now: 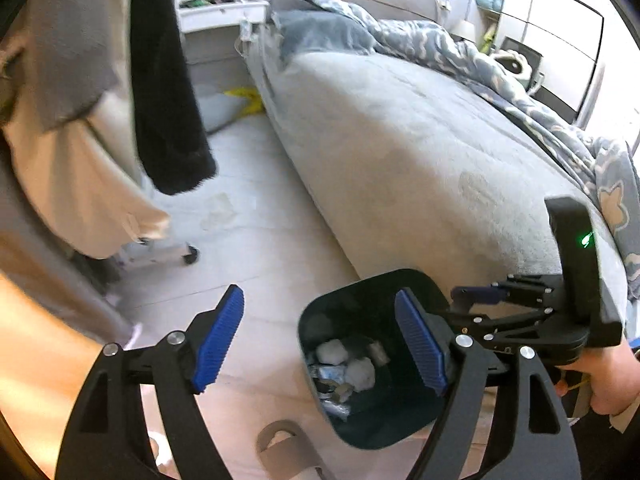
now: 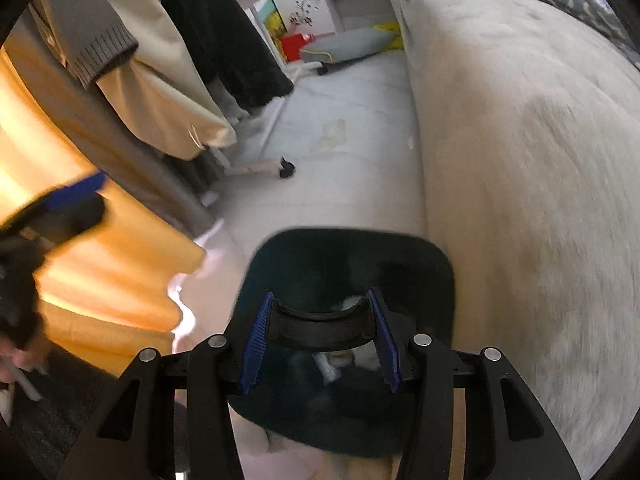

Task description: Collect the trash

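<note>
A dark, rounded-square plastic trash bin (image 1: 372, 360) stands on the pale tiled floor (image 1: 256, 248) beside a grey-covered bed (image 1: 420, 152), holding crumpled white tissues (image 1: 360, 372) and wrappers. The right gripper (image 2: 320, 334) clamps a black curved handle piece (image 2: 320, 320) over it. The left gripper (image 1: 320, 344) hangs open, empty.

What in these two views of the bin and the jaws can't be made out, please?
- Bin contents: left wrist view shows white wads and wrappers; deeper items lie in shadow or behind the left gripper, jaws open and empty.
- Bin's near rim: right wrist view, hidden by the right gripper, shut on the handle.
- Floor stain: too faint to identify.
- Left gripper in the right wrist view: blurred, cut off by the left edge.
</note>
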Demonstrator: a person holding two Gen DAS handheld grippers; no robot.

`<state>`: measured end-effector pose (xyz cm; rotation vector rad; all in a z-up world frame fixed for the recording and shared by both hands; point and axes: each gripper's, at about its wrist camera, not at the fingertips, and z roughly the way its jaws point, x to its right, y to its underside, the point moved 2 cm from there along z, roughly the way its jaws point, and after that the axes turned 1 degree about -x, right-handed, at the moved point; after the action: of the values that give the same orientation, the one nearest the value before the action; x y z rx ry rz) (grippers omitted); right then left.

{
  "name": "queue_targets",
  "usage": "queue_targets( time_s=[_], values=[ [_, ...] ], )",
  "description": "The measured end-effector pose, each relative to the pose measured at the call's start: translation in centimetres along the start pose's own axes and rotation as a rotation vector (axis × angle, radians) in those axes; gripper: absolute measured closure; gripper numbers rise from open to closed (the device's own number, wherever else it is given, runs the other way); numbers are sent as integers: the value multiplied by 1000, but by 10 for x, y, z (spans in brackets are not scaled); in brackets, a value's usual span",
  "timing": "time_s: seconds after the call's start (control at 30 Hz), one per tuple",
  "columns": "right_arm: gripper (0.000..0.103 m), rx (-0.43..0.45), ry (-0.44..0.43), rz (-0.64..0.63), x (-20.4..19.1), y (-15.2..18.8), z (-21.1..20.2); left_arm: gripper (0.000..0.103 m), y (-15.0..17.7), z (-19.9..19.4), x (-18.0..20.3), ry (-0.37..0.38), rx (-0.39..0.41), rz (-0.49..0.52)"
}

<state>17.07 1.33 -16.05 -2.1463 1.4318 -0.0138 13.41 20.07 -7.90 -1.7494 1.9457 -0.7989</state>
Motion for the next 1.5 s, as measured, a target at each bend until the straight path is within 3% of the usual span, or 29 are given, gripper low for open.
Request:
queue_targets(
  time_s=[0.1, 0.3, 0.37, 0.4, 0.5, 0.9, 1.03, 1.2, 1.5],
  values=[
    [54, 6, 2, -9, -6, 11, -5, 19, -1, -23, 0, -64, 53, -26],
    [54, -22, 46, -113, -14, 21, -5, 12, -6, -55, 12, -77, 137, -79],
    [53, -19, 35, -116, -10, 15, -8, 9, -9, -63, 10, -58, 159, -144],
    [50, -10, 31, -122, -9, 11, -11, 8, -11, -66, 8, -50, 165, -174],
    [21, 34, 22, -128, -7, 4, -24, 6, -14, -80, 11, -44, 193, -219],
    [14, 190, 5, -94, -10, -5, -96, 3, -25, -104, 49, -126, 213, -138],
    [10, 245, 65, -140, -11, -7, -131, 3, -24, -106, 59, -162, 223, -91],
    [4, 351, 144, -101, 12, -5, -189, 3, -25, -102, 70, -143, 228, -62],
    [3, 460, 335, 4, 70, 41, -266, 3, -20, -94, 89, -148, 240, -51]
  ],
)
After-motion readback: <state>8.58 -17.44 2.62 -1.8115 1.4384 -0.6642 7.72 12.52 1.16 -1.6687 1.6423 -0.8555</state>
